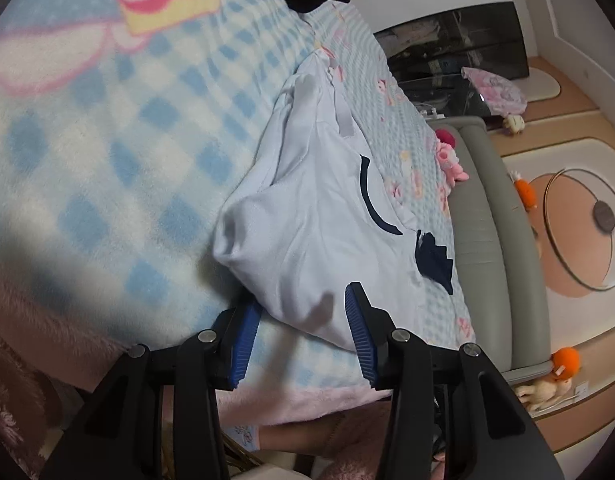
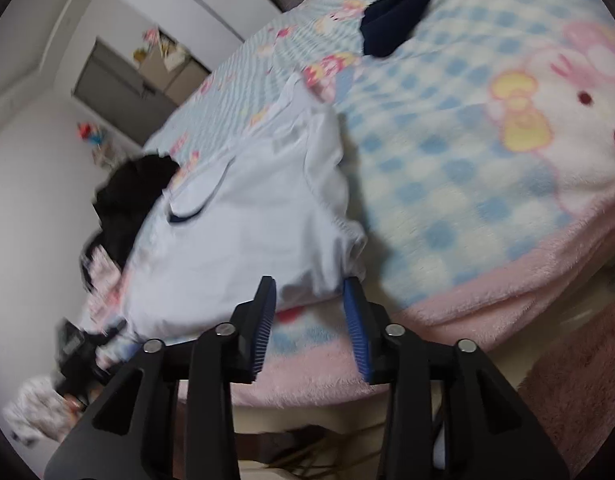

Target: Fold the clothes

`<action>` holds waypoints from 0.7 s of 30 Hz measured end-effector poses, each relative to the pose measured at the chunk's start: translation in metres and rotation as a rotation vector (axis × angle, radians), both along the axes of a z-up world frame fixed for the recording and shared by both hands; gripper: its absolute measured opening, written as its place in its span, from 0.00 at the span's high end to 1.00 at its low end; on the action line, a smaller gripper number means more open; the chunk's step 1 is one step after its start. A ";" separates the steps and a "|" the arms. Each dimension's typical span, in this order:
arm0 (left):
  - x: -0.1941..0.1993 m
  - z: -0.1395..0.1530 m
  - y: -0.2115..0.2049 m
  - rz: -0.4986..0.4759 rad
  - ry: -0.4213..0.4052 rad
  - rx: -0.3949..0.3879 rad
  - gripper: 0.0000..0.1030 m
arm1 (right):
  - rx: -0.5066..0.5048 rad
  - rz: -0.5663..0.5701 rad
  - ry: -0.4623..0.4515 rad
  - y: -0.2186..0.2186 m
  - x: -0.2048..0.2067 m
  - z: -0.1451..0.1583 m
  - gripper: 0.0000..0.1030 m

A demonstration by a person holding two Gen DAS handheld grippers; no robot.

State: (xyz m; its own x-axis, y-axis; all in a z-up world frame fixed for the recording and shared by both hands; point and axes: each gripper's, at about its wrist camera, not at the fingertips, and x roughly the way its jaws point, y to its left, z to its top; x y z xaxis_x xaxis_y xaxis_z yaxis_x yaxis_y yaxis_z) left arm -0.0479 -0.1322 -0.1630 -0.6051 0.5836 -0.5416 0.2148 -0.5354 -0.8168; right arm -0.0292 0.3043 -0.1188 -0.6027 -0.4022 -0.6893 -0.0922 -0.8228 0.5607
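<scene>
The left gripper (image 1: 303, 320) stands with its two blue-padded fingers (image 1: 243, 344) spread wide, gripping nothing; the near rounded edge of the white garment (image 1: 307, 240) lies between and just beyond the tips, one pad partly under its fold. The right gripper (image 2: 309, 312) likewise has two blue-ribbed fingers (image 2: 357, 332) parted wide and bare; a bunched corner of the same white garment (image 2: 247, 232) sits at the tips, close to both pads, though contact cannot be told through the blur.

One white garment lies partly folded on the bed, with one dark navy curved trim line (image 1: 373, 200) across it and one navy scrap of cloth (image 1: 433, 258) at its far edge. It rests on one fleece blanket (image 1: 107, 140) in blue and white checks with a pink border and cartoon prints; from the right wrist the blanket (image 2: 447, 180) shows one white cartoon face with a yellow bow.

Farther out in the right view, one navy garment (image 2: 395, 16) lies on the blanket well apart from the white one; one black heap (image 2: 131, 192) lies just beside the white garment's far side.

In the left view, one grey padded bed edge (image 1: 483, 220) runs beside the blanket; two orange plush toys (image 1: 565, 362) are on the floor beyond it, and one round glass tabletop (image 1: 583, 232) stands near them.
</scene>
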 end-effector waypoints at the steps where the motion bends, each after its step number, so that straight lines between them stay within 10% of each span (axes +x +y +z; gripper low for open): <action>1: -0.002 -0.001 0.003 -0.010 -0.002 0.002 0.56 | -0.017 0.008 -0.011 -0.001 -0.004 -0.004 0.56; 5: -0.014 -0.008 0.016 -0.061 -0.013 0.037 0.52 | -0.054 -0.006 -0.041 -0.004 -0.021 -0.017 0.53; 10: -0.005 0.021 0.011 0.005 0.114 -0.080 0.78 | -0.033 -0.020 -0.005 -0.010 -0.036 -0.018 0.76; 13: -0.011 0.022 0.011 -0.035 0.147 -0.016 0.77 | -0.041 -0.004 -0.008 -0.016 -0.041 -0.022 0.73; 16: -0.021 0.017 0.020 -0.047 0.092 -0.112 0.82 | -0.049 0.012 -0.011 -0.021 -0.046 -0.025 0.65; 21: -0.001 0.047 0.026 -0.073 0.119 -0.214 0.92 | -0.054 0.028 0.077 -0.023 -0.026 0.005 0.89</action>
State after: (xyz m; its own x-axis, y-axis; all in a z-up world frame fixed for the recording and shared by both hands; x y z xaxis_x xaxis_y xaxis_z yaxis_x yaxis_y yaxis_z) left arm -0.0489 -0.1061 -0.1162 -0.6325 0.5074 -0.5853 0.0786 -0.7097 -0.7002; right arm -0.0550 0.2813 -0.1137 -0.6415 -0.4547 -0.6179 -0.0246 -0.7929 0.6089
